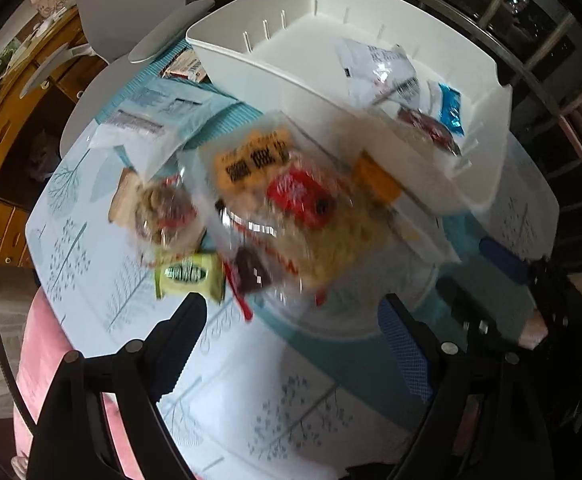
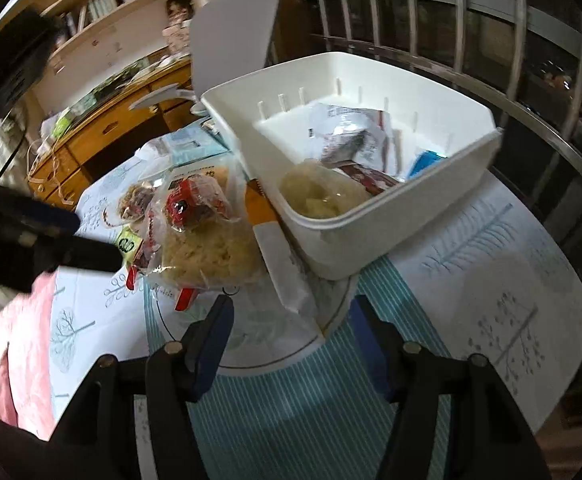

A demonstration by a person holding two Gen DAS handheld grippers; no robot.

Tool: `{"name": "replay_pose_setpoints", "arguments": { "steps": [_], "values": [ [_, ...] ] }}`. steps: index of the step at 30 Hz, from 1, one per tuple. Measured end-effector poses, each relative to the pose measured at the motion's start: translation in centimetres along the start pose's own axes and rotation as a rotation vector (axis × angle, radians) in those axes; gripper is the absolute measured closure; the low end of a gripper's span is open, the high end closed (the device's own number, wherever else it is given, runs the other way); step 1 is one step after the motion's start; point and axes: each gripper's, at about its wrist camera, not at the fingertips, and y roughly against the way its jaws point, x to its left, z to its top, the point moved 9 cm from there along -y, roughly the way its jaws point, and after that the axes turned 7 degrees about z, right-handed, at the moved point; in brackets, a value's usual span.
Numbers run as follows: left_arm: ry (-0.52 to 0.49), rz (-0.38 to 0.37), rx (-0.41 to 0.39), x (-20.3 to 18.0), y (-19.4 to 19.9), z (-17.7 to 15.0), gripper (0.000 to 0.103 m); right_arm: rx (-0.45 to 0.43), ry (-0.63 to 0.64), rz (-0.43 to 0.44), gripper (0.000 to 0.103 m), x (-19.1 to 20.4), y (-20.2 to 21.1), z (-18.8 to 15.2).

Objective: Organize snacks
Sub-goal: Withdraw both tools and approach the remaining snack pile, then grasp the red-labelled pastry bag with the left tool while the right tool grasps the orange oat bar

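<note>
White bin point(image 2: 371, 236) is the landmark; it sits on the counter point(image 2: 491, 280) with its open top up, so snacks can drop straight in. Some are already inside: a white-and-silver packet point(image 2: 347, 132), a blue packet point(image 2: 423, 162) near the bin's right wall, a dark red packet point(image 2: 371, 178), and a pale clear bag point(image 2: 319, 194) in the near corner. That part looks sorted.

Unsorted pile lies just left of the bin, against its long wall. A big clear noodle bag point(image 2: 207, 248) with a red sachet lies on top and is probably next. A small round snack bag point(image 1: 163, 216) sits further left of the bin and a green packet point(image 1: 189, 276) lies by the pile's near edge. A flat white-and-orange pack point(image 2: 279, 268) lies tucked along the bin's base.

Left gripper point(image 1: 295, 328) points down in front of the pile, on the side away from the bin, jaws wide apart, nothing between them. It seems lined up to come down on the noodle bag or the green packet; the frame is blurred, so which one I cannot tell.

Right gripper point(image 2: 291, 332) hangs in front of the bin's near corner, jaws apart and empty, angled at the pile and bin.
</note>
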Motion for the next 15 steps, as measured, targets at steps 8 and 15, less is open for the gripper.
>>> {"name": "replay_pose_setpoints", "arguments": {
  "steps": [8,15],
  "values": [
    [0.085,-0.032,-0.023,0.0,-2.8,3.4,0.016,0.04,0.124,0.044,0.052,0.9,-2.6,-0.1],
    [0.147,-0.032,0.0,0.2,-5.0,5.4,0.016,0.051,0.189,0.066,0.06,1.0,-3.6,0.1]
  ]
}}
